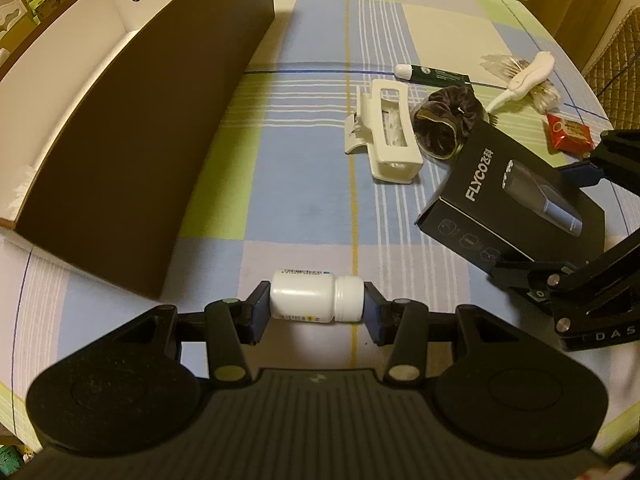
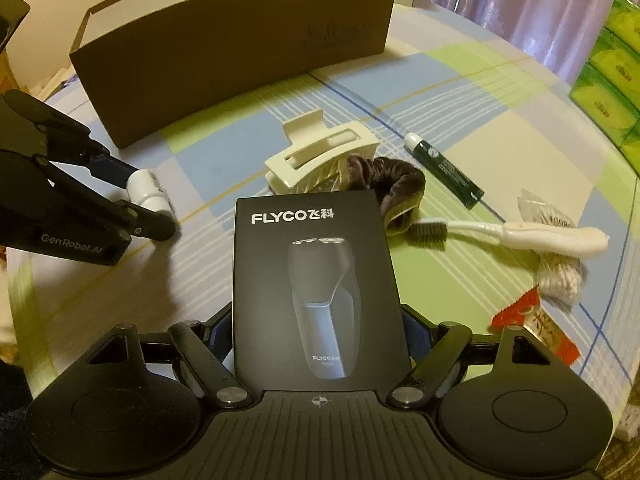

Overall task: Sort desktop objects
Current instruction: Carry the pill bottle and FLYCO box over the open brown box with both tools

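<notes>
Left wrist view: left gripper (image 1: 318,307) clamped on white pill bottle (image 1: 316,298), held sideways beside brown box (image 1: 132,128) at table's left edge. Right gripper (image 2: 320,344) closed around black shaver box (image 2: 316,284), near white hair clip (image 2: 316,162).

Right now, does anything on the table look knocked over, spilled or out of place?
Nothing looks spilled or broken. The loose items lie in a jumble: the toothbrush rests across a packet of cotton swabs, and the hair clip lies against the scrunchie. The left claw grips the white bottle sideways; the right claw holds the shaver box.
</notes>
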The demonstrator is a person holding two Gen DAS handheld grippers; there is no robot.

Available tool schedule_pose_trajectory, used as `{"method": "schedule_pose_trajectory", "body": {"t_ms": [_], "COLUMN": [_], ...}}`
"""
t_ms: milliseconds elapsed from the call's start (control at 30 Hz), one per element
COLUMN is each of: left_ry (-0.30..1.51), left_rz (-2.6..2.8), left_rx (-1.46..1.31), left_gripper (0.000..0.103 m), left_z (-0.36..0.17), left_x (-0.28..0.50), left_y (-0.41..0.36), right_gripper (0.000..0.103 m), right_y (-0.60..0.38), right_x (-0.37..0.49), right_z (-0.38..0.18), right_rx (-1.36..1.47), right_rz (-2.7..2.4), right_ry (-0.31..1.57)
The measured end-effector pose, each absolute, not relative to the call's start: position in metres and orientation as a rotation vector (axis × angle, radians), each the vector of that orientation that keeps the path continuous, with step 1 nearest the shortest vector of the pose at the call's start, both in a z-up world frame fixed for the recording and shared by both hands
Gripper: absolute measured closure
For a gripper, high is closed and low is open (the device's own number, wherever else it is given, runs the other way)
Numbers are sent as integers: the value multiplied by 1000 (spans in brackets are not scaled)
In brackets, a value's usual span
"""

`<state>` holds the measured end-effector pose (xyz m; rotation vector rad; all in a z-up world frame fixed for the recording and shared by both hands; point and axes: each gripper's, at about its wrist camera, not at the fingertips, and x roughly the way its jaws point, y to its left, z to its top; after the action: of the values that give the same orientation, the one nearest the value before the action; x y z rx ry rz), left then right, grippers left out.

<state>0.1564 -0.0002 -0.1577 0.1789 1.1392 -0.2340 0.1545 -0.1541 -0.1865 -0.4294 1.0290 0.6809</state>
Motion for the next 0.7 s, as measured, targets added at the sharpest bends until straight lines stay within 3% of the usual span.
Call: {"method": "schedule_pose_trajectory", "body": {"t_ms": [333, 700], "left_ry": [1114, 1017], "left_rz": [-283, -357], "left_rx": [174, 158], "left_gripper": [61, 61], "left_z": [-141, -99], "left_x": [146, 136], "left_y": [4, 17], "right_gripper": [26, 26], "right_y": [-158, -151], "right_x": [138, 130], "right_z": [-176, -129], "right_rx": [-387, -302], "right_rz": [618, 572], "right_ry": [1067, 986]}}
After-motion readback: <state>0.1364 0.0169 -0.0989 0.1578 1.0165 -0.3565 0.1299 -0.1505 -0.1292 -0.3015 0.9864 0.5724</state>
